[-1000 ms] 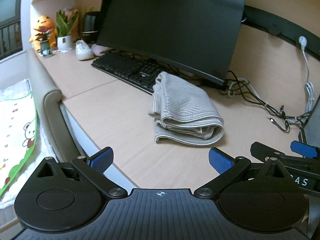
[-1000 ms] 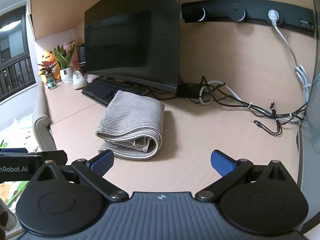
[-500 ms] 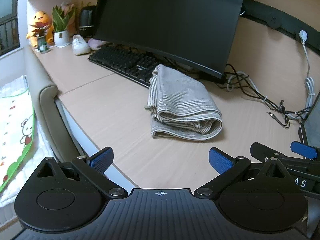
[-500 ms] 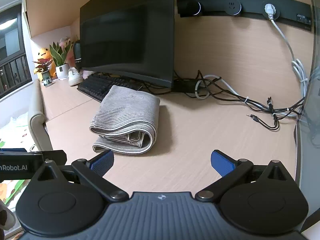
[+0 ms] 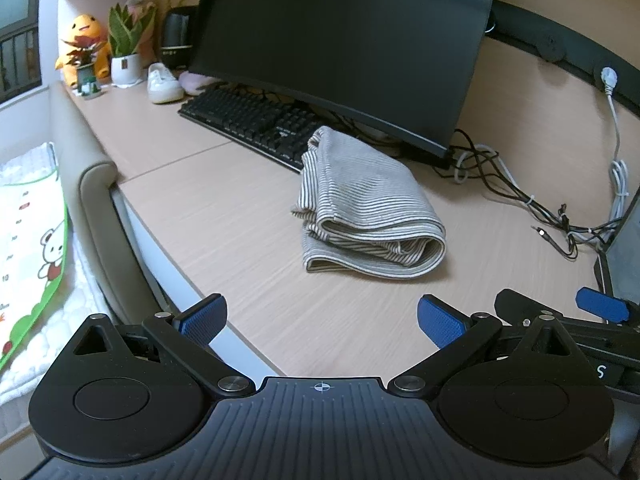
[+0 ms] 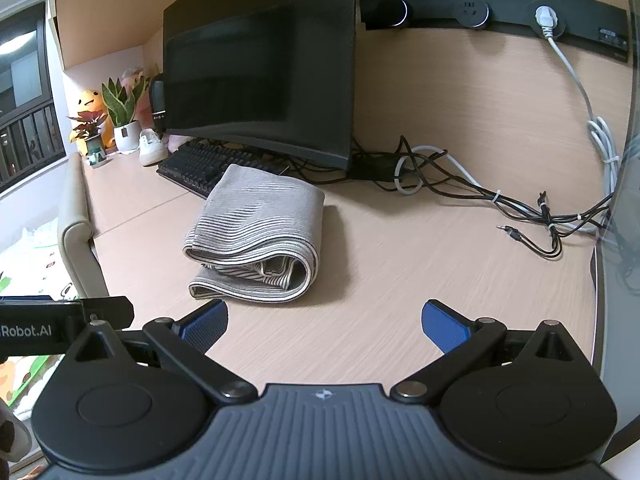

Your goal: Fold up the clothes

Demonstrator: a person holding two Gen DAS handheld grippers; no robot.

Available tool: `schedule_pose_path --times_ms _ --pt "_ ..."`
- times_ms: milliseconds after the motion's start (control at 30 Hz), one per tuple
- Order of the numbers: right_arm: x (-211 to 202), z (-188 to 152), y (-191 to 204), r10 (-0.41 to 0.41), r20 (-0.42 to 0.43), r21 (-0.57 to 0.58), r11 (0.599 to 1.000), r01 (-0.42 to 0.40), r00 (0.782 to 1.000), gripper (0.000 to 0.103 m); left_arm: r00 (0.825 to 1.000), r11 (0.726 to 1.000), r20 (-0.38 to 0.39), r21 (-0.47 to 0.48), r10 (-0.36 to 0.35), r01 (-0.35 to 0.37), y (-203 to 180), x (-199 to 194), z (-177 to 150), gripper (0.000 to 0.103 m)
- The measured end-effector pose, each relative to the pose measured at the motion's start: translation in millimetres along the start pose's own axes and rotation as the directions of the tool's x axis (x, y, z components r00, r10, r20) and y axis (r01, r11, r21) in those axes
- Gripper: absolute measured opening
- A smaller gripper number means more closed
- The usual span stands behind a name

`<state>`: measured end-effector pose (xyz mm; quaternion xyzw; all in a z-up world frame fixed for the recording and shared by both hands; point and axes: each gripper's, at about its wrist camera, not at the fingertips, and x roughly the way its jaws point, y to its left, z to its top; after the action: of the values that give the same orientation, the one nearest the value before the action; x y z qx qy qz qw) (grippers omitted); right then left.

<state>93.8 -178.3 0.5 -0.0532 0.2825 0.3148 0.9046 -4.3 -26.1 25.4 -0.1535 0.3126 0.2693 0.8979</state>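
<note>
Striped cloth (image 5: 370,208) lies folded in a loose bundle on the counter (image 5: 224,216); both tongs (image 5: 322,316) (image 6: 325,320) gape apart, empty.

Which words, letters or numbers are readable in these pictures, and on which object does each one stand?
"Robot.AI": on the left gripper, seen at the left edge of the right wrist view; its start is cut off.
"S": on the right gripper, seen in the left wrist view.
"10": on the bear-print cloth.
Keyboard keys and power strip label: too small.
</note>
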Motion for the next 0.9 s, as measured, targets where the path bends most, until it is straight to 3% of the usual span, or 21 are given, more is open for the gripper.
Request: schedule_pose_path --times_ms 900 --pt "0.6 -1.5 2.8 0.012 -0.011 -0.016 1.0 -0.012 1.0 0.103 1.0 1.0 0.0 -0.013 0.011 -0.011 3.6 -4.5 -4.1 0.103"
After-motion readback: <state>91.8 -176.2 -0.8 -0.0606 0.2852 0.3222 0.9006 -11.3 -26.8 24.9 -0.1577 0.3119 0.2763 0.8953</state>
